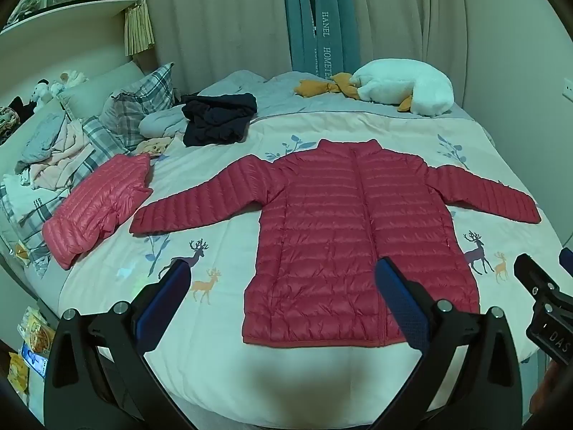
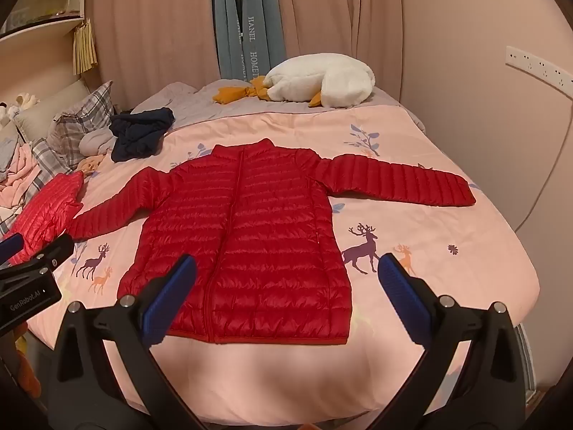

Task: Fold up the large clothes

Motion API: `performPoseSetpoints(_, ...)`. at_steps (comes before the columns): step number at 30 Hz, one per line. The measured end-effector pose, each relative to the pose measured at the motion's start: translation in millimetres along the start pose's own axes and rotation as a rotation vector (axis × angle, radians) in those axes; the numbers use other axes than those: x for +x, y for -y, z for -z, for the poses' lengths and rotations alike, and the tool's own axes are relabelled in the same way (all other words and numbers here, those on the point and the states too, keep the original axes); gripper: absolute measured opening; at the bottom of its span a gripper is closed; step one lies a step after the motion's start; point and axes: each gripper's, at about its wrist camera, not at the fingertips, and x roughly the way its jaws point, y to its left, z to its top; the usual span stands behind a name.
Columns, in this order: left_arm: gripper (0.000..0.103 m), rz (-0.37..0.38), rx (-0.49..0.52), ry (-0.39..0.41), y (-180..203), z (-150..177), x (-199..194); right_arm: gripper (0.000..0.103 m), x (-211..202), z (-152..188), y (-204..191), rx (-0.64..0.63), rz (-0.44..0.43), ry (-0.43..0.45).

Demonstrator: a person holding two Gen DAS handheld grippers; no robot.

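A red quilted down jacket (image 1: 354, 236) lies flat and zipped on the bed, front up, collar away from me, both sleeves spread out sideways; it also shows in the right wrist view (image 2: 247, 240). My left gripper (image 1: 283, 272) is open and empty, held above the jacket's hem at its left half. My right gripper (image 2: 286, 265) is open and empty, above the hem's right half. Each gripper appears at the edge of the other's view: the right gripper (image 1: 544, 286), the left gripper (image 2: 32, 251).
A second pink-red down jacket (image 1: 96, 208) lies folded at the left. A dark garment (image 1: 218, 118) is crumpled behind it. Pillows and clothes (image 1: 71, 143) pile at the left; a goose plush (image 1: 401, 86) lies at the far end. The quilt (image 1: 286, 376) has a deer print.
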Motion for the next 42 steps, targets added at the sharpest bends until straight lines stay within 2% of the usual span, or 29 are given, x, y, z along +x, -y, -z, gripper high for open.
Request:
performPoseSetpoints(18,0.102,0.011,0.013,-0.014,11,7,0,0.101,0,1,2,0.006,0.003,-0.007)
performPoseSetpoints(42,0.102,0.018,0.013,-0.028,7,10,7,0.101,-2,3,4,0.015,0.001,-0.008)
